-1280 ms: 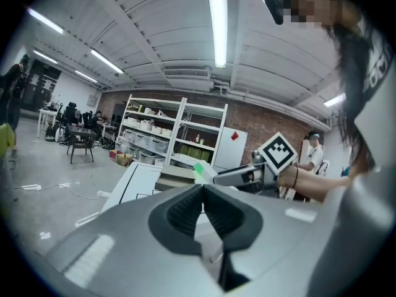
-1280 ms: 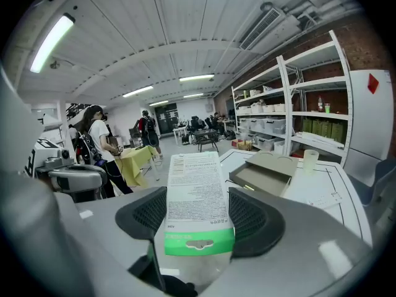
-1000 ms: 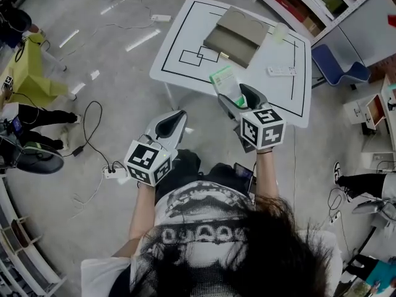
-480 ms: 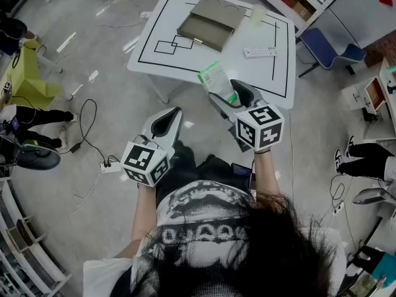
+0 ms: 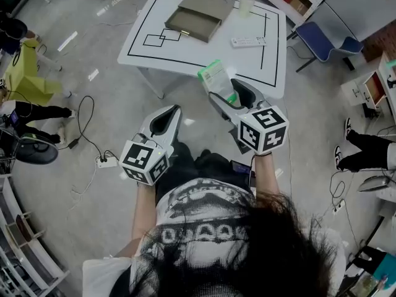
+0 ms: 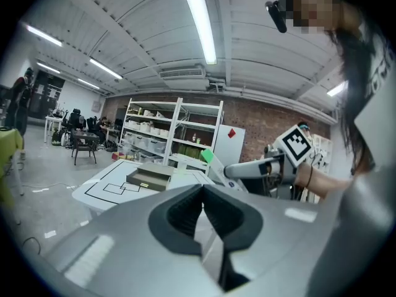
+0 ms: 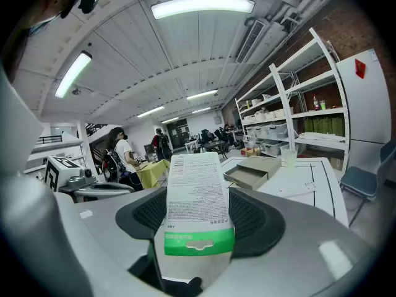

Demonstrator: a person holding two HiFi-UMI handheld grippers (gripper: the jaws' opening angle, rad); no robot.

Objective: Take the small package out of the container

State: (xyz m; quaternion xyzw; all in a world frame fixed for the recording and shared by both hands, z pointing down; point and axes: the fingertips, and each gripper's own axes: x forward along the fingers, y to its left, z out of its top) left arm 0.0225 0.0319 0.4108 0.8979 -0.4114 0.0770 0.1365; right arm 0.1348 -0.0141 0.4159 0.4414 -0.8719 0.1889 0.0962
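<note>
small package (image 5: 216,76) in right gripper (image 5: 222,90), container (image 5: 197,16) on table (image 5: 255,62)

You are backing away from the table (image 5: 198,51); it and the container (image 5: 197,14) are drifting farther from the package (image 5: 215,74).

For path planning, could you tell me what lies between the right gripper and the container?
Head view: the small package in the right gripper, then bare table to the container.

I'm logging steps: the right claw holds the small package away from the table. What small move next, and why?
Probably reach forward and lower the small package onto bare table: the right claw is shut on it in mid-air, clear of the container, and the left claw is shut and empty.
</note>
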